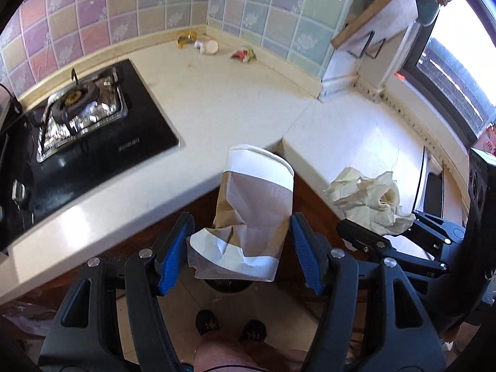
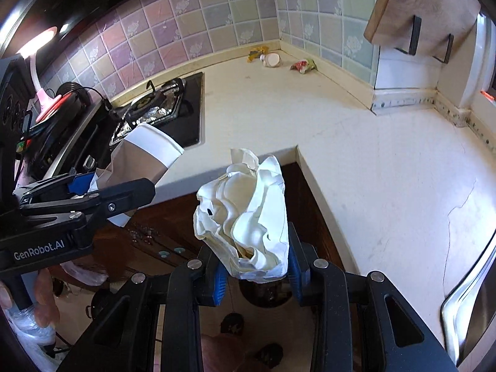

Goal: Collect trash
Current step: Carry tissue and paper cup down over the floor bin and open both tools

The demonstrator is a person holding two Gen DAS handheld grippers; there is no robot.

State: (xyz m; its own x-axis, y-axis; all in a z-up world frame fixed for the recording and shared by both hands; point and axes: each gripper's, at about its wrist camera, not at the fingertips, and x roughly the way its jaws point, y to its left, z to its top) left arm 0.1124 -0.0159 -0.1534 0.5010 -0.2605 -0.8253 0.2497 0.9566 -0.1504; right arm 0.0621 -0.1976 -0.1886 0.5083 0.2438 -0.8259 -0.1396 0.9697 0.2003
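My left gripper (image 1: 241,248) is shut on a crumpled brown-and-white paper cup (image 1: 254,214), which sticks out forward past the counter edge. My right gripper (image 2: 254,276) is shut on a crumpled wad of white paper (image 2: 245,217). Both hang side by side in front of the counter's inner corner, above a dark round bin (image 2: 263,294) on the floor. The bin (image 1: 228,285) also shows under the cup. The right gripper (image 1: 378,223) with its paper (image 1: 369,198) appears at the right of the left wrist view. The left gripper (image 2: 102,190) and cup (image 2: 145,152) appear at the left of the right wrist view.
At the counter's far corner lie a yellow wrapper (image 1: 186,38), a small white container (image 1: 210,46) and a red-green wrapper (image 1: 245,54). A gas stove (image 1: 93,117) sits on the left, a steel sink (image 2: 471,303) on the right. A cutting board (image 1: 375,12) hangs on the wall. A person's feet (image 1: 229,325) stand below.
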